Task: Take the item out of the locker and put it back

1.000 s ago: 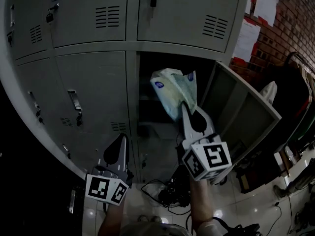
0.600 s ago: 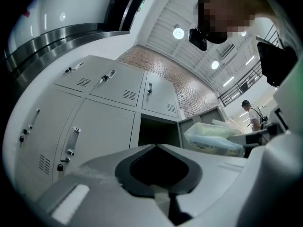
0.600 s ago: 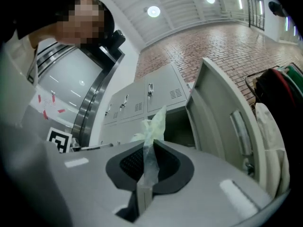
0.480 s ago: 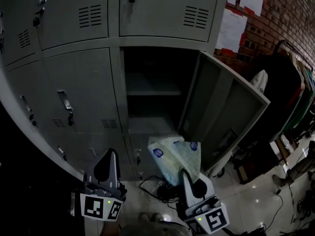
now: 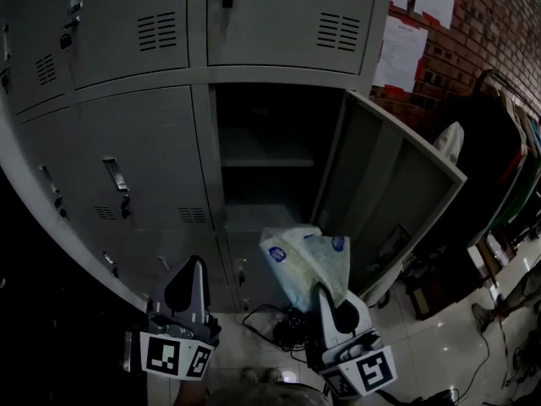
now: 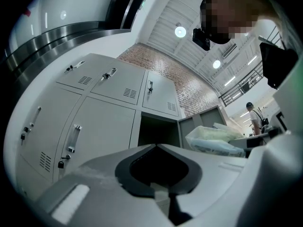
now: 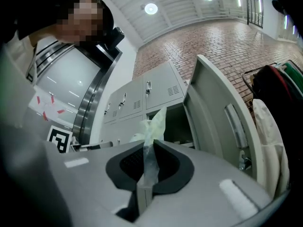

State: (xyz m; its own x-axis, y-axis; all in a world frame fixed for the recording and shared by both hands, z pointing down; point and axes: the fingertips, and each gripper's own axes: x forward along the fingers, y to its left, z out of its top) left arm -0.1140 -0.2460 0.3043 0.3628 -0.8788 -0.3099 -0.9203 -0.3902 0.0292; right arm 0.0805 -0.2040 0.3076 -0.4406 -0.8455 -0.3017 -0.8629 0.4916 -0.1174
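Observation:
The item is a soft white plastic pack with blue round marks (image 5: 306, 260). It hangs in front of and below the open locker (image 5: 269, 155), outside it. My right gripper (image 5: 327, 293) is shut on the pack's lower edge. In the right gripper view the thin film (image 7: 154, 124) runs up from between the shut jaws of that gripper (image 7: 150, 144). The locker door (image 5: 393, 197) stands swung out to the right. My left gripper (image 5: 191, 267) is low on the left, shut and holding nothing; its own view shows that gripper (image 6: 156, 145) with tips together and the pack (image 6: 213, 138) off to the right.
Shut grey lockers with handles and padlocks (image 5: 118, 184) surround the open one. A shelf (image 5: 266, 161) crosses its inside. Cables (image 5: 272, 326) lie on the tiled floor below. A brick wall with papers (image 5: 404, 51) and a clothes rack (image 5: 499, 150) stand at the right.
A second ago the pack was up at the locker's opening. The right gripper has drawn it out and down. Over the last half second both grippers barely moved.

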